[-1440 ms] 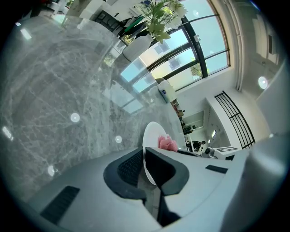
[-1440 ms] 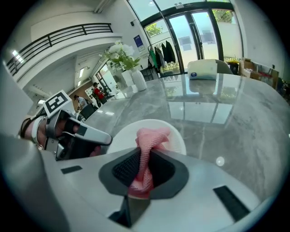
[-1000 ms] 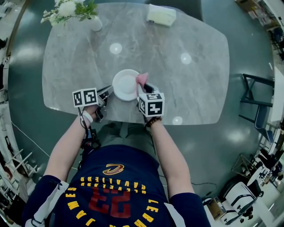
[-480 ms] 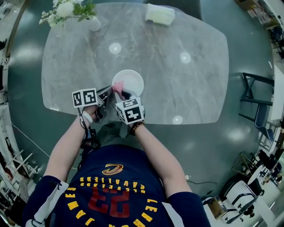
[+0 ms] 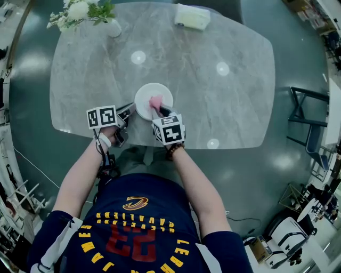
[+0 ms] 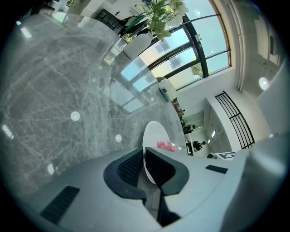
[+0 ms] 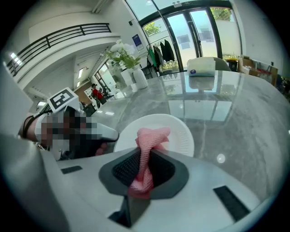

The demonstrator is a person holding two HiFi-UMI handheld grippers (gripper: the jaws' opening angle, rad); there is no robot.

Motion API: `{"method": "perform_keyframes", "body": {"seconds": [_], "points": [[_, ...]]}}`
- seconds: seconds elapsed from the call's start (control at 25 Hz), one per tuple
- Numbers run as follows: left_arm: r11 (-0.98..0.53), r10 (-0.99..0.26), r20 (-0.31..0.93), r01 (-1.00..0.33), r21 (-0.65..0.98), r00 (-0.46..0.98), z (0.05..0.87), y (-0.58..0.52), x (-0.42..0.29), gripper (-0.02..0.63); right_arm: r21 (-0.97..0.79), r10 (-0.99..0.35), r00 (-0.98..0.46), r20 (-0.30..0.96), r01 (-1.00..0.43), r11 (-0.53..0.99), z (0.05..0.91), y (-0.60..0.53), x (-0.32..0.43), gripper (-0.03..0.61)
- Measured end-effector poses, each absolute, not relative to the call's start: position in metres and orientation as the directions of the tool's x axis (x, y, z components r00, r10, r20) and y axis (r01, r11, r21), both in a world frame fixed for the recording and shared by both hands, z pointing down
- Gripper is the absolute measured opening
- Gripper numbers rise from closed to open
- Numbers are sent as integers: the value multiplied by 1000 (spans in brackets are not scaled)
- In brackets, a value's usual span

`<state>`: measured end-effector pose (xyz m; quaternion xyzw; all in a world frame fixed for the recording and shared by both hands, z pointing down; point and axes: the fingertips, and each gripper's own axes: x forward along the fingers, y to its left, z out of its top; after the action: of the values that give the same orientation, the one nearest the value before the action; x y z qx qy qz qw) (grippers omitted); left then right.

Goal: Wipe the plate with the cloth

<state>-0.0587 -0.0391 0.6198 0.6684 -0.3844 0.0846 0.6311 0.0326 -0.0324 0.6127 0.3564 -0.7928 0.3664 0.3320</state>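
Observation:
A white plate [image 5: 145,95] lies on the marble table near its front edge. My left gripper [image 5: 129,113] is shut on the plate's left rim; in the left gripper view the thin rim of the plate [image 6: 153,136] runs between the two pads. My right gripper [image 5: 159,111] is shut on a pink cloth [image 5: 155,101], whose bunched end rests on the middle of the plate. The right gripper view shows the cloth [image 7: 147,147] pinched upright between the pads, with the plate [image 7: 181,131] just beyond. A bit of the cloth [image 6: 166,146] also shows past the plate's edge.
The grey marble table [image 5: 229,101] carries a white vase with flowers [image 5: 85,13] at the far left and a white pack [image 5: 193,17] at the far edge. A dark chair [image 5: 306,122] stands on the floor to the right. The table's front edge is close to my body.
My right gripper carried the cloth from the plate's right rim across to its left side, then back to the middle. The left gripper and the plate stayed put.

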Motion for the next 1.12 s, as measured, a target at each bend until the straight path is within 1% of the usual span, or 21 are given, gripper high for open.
{"method": "perform_keyframes", "body": {"seconds": [0.24,0.4,0.68,0.84,1.0,1.12], "points": [[98,-415,607,-630,771,678,622,-41,-66,18,-303,-403,-447,799,-878,371,612,-50,86,46],[85,-402,594,-618,781,696,621,-38,-59,18,-336,-431,-443,786,-891,304,610,-53,98,46],[12,-340,570,-603,798,748,612,-27,-31,20,-374,-407,-508,759,-852,366,596,-36,65,46],[-37,-312,591,-631,775,744,611,-28,-24,27,-372,-378,-530,759,-830,416,596,-23,45,46],[-57,-279,624,-662,748,730,616,-28,-23,48,-363,-383,-525,760,-832,419,597,-22,47,46],[-102,-286,633,-680,726,719,611,-30,-23,48,-359,-401,-516,757,-841,404,594,-24,57,46]]}}
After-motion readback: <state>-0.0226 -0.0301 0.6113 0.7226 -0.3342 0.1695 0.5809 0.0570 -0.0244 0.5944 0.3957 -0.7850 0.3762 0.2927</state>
